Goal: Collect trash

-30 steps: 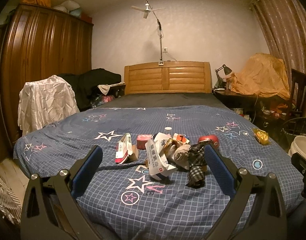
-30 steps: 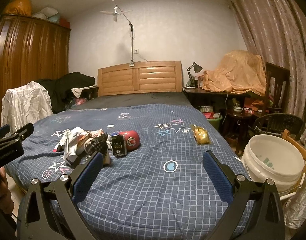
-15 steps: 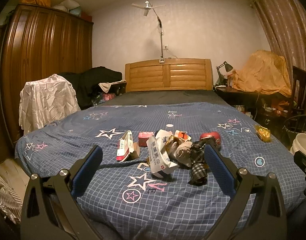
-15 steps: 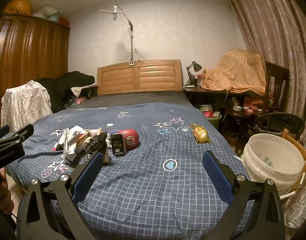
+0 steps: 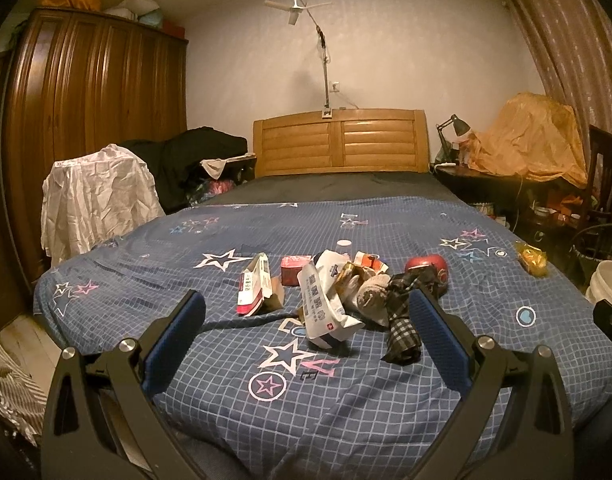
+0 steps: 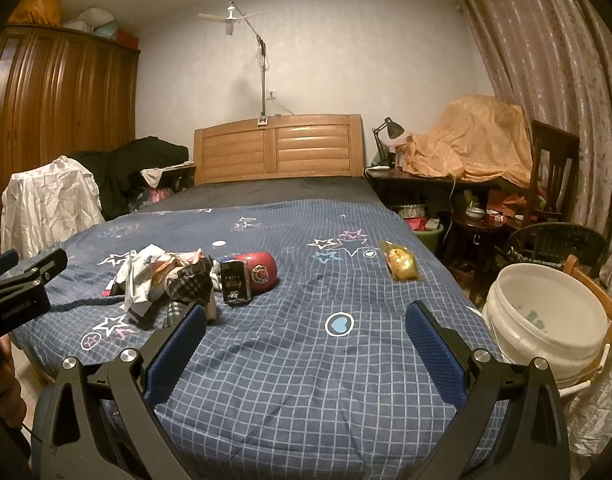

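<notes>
Nothing has been collected yet, as far as these views show: both of your grippers are spread wide and empty. Your left gripper (image 5: 306, 344) hovers over the foot of the bed (image 5: 386, 400), and the trash pile (image 5: 338, 292) lies just ahead of it, between its fingers in the view. That heap holds a white printed wrapper (image 5: 322, 304), a red-and-white carton (image 5: 252, 290), a small red box (image 5: 295, 270) and a checked cloth (image 5: 402, 324), all touching or overlapping. A red round pack (image 5: 430, 274) sits at the heap's far right edge.

Your right gripper (image 6: 306, 348) hangs over bare bedspread, with the same pile ahead and to its left. A black packet (image 6: 236, 282) stands upright there, against the red pack. A yellow wrapper (image 6: 402, 266) lies alone, ahead and slightly right, well apart from the heap. The white bucket (image 6: 546, 320) stands off the bed to the right of that gripper; it looks like the likely bin, and I can't make out any trash inside it. So the whole job is left: every piece waits on the bed.
</notes>
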Tool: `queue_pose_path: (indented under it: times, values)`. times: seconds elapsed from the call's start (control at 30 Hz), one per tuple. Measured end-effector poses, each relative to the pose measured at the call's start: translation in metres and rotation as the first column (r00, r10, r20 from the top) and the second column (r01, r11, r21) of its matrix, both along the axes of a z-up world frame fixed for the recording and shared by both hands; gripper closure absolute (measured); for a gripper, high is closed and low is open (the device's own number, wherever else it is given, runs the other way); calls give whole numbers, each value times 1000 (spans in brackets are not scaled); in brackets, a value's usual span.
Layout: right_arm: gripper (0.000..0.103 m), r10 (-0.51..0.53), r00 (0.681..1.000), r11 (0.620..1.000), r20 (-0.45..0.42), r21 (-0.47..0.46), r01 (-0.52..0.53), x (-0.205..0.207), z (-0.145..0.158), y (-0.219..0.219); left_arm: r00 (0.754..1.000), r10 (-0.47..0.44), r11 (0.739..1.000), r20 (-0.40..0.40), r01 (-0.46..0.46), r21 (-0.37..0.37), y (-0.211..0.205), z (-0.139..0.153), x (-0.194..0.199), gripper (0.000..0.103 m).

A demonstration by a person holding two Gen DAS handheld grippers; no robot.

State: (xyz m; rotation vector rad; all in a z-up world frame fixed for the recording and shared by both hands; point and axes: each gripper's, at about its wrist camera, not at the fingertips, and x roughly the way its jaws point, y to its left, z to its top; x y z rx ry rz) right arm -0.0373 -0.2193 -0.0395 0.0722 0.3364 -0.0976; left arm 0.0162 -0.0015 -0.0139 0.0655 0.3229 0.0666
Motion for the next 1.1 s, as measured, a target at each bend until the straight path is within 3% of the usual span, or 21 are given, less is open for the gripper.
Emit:
queue_pose_path:
  times: [0.63, 0.93, 1.1]
  values:
    - [4, 18, 1000, 1000, -23, 12, -18, 12, -2, 5, 1000, 16, 1000, -27, -15, 5, 7, -7, 2, 5]
    - [4, 158, 987, 987, -43, -26, -159, 38, -8, 41, 991, 122, 992, -56, -123, -13, 52, -12, 15, 5]
    - [4, 267, 962, 960, -59, -66, -270, 55, -11, 70, 971, 201, 977, -127, -208, -43, 90, -19, 33, 5]
